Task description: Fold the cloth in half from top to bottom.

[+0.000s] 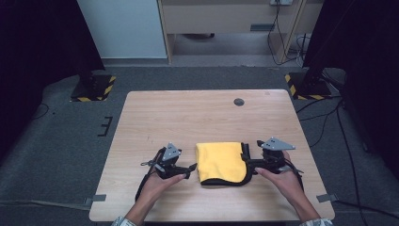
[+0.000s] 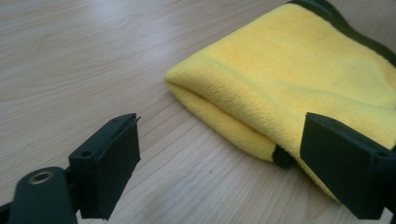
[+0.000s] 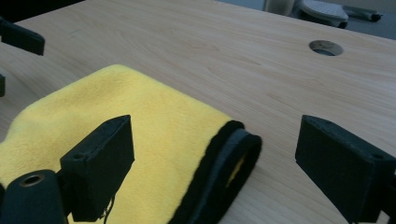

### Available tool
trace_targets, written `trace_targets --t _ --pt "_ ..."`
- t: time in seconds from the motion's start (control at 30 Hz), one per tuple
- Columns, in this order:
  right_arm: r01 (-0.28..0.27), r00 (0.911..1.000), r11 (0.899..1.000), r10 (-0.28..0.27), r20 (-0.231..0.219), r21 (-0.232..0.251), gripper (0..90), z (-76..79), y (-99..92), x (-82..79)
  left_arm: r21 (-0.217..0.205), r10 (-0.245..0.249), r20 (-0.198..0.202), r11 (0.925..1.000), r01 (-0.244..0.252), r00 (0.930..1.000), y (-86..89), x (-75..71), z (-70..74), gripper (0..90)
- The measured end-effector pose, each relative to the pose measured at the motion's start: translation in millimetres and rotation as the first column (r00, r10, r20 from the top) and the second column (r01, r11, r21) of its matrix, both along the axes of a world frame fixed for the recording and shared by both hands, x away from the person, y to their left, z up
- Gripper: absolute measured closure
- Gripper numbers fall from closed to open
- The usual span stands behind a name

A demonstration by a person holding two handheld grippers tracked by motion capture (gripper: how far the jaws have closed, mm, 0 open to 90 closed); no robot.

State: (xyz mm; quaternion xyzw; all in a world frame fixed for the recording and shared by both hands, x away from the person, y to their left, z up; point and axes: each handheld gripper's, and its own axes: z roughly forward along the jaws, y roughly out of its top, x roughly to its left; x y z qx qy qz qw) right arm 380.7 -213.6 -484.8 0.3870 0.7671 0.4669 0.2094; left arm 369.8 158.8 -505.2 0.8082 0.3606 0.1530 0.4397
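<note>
high view: fluffy folded yellow cloth [image 1: 221, 161] on woodgrain table [image 1: 197, 113].

Yellow cloth [image 2: 299, 79] ran off right edge of left gripper view; its near corner sat behind right jaw. In right gripper view, cloth was cut by bottom edge, partly hidden behind left jaw.

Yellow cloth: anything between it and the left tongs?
Nothing: bare table separates the open left tongs from the yellow cloth in the left gripper view.
</note>
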Motion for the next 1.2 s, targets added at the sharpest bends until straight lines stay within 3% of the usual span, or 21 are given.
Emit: trace_targets --t 0.17,0.33,0.63,0.73,0.9,1.2 --pt "0.045 0.999 0.999 -0.045 -0.001 0.007 10.0 1.0 -16.0 3.4 0.001 0.037 -0.025 0.9993 -0.037 0.999 14.5 4.5 -0.6 8.0" --pt "0.08 0.9968 0.997 -0.08 0.001 0.0 7.8 1.2 -31.2 6.1 0.01 0.08 -0.016 0.9968 -0.08 0.9967 28.2 7.7 2.5 7.8" --pt "0.141 0.9891 0.99 -0.142 -0.039 -0.032 7.2 -11.4 -57.9 9.3 0.083 0.095 -0.03 0.9922 -0.092 0.995 44.2 7.7 -0.3 5.9" --pt "0.164 0.9841 0.986 -0.166 -0.063 -0.043 7.3 -18.5 -64.8 10.1 0.092 0.107 -0.046 0.9905 -0.102 0.9932 49.9 9.4 -3.2 5.6" --pt "0.197 0.9726 0.977 -0.205 -0.111 -0.076 7.6 -28.8 -75.2 13.7 0.145 0.126 -0.056 0.9825 -0.117 0.9904 56.3 13.0 -8.4 4.9" --pt "0.253 0.9498 0.963 -0.266 -0.165 -0.098 7.9 -36.9 -90.0 26.2 0.188 0.177 -0.071 0.9689 -0.161 0.9817 70.2 26.1 -13.1 5.1"
